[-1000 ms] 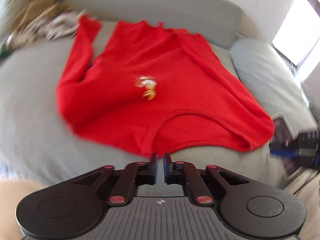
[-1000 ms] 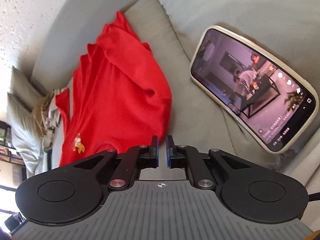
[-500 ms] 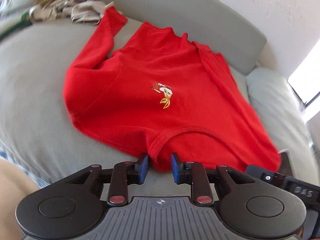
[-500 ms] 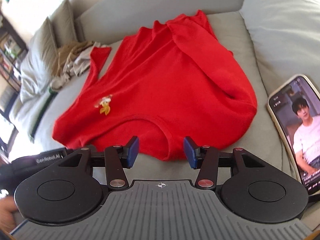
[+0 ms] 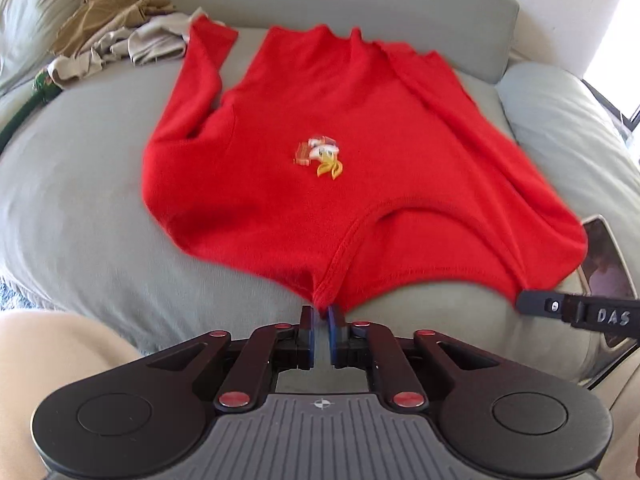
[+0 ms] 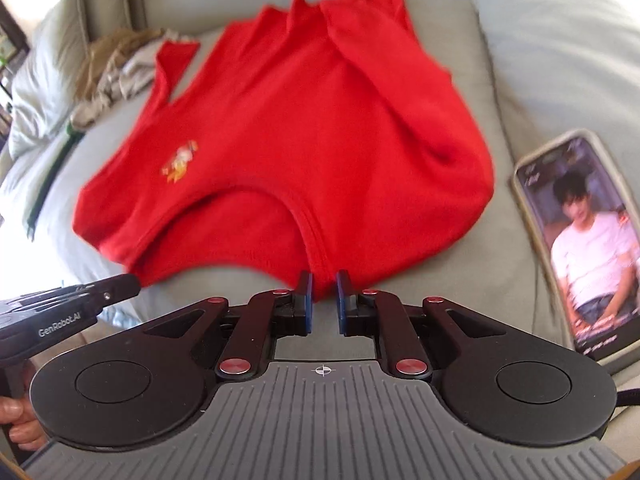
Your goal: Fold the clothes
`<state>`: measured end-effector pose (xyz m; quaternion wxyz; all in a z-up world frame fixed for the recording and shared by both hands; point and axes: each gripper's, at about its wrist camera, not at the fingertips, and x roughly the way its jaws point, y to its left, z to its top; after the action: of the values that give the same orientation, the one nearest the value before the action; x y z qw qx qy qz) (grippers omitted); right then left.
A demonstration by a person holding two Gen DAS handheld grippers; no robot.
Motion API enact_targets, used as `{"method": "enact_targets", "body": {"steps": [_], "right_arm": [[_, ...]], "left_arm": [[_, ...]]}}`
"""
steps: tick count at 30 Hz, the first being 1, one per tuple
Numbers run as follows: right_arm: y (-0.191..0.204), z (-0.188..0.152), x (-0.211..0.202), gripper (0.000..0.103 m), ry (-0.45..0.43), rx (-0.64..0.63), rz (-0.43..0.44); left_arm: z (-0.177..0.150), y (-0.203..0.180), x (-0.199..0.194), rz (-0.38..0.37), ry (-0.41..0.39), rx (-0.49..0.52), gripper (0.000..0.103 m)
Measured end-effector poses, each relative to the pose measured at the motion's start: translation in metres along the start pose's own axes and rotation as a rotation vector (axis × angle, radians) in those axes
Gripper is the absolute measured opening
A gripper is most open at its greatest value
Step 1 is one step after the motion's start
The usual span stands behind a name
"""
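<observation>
A red long-sleeved shirt (image 5: 320, 168) with a small cartoon patch (image 5: 320, 154) lies spread on a grey sofa seat, collar nearest me. It also shows in the right wrist view (image 6: 304, 132). My left gripper (image 5: 320, 314) is shut on the left end of the collar. My right gripper (image 6: 323, 280) is closed on the right end of the collar, with cloth between its blue pads. The right gripper's finger (image 5: 560, 308) shows at the shirt's right shoulder in the left wrist view. The left gripper (image 6: 92, 292) shows at lower left in the right wrist view.
A phone (image 6: 580, 240) with a lit screen lies on the sofa to the right of the shirt. A heap of beige and tan clothes (image 5: 116, 36) sits at the back left. Grey cushions (image 5: 560, 128) and the sofa back (image 5: 360, 4) border the seat.
Both grippers moved in to the collar and closed on it, the left at its left end, the right at its right end. The right gripper was open half a second ago.
</observation>
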<state>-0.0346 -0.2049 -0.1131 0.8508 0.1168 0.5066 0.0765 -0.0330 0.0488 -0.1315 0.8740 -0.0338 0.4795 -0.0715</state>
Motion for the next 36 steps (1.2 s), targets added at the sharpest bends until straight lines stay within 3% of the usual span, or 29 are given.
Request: {"method": "enact_targets", "body": {"steps": [1,2,3,11,14,17,20,25,31,33,36], "right_arm": [[0.002,-0.002,-0.003,0.035,-0.006,-0.006,0.02],[0.004,-0.005,-0.008,0.055,-0.014,-0.015,0.043],[0.007,-0.006,-0.012,0.06,-0.023,-0.025,0.049],[0.024,0.004,-0.037,0.06,-0.018,-0.06,0.071],[0.028,0.018,-0.051,0.06,-0.026,-0.08,0.084],[0.03,0.044,-0.079,0.06,-0.085,-0.104,0.082],[0.031,0.078,-0.109,0.075,-0.144,-0.117,0.083],[0.035,0.135,-0.15,0.08,-0.234,-0.135,0.09],[0.045,0.21,-0.135,0.083,-0.28,-0.125,0.1],[0.041,0.237,-0.109,0.076,-0.281,-0.096,0.069],[0.032,0.272,-0.063,0.066,-0.262,-0.07,0.039]], "left_arm": [[-0.002,0.0,-0.002,0.002,-0.003,0.004,0.016],[-0.003,0.0,-0.005,0.006,-0.008,0.011,0.023],[-0.002,0.0,-0.009,0.009,-0.016,0.016,0.026],[0.027,-0.003,-0.04,-0.01,-0.081,-0.033,0.044],[0.043,-0.008,-0.051,-0.034,-0.117,-0.034,0.045],[0.066,-0.016,-0.063,-0.067,-0.171,-0.025,0.054],[0.091,-0.023,-0.07,-0.098,-0.201,-0.021,0.063],[0.138,-0.022,-0.076,-0.147,-0.268,-0.066,0.065],[0.207,-0.019,-0.04,-0.118,-0.339,-0.089,0.067],[0.224,-0.015,-0.019,-0.132,-0.333,-0.104,0.066],[0.224,0.006,0.009,-0.267,-0.383,-0.191,0.066]]}}
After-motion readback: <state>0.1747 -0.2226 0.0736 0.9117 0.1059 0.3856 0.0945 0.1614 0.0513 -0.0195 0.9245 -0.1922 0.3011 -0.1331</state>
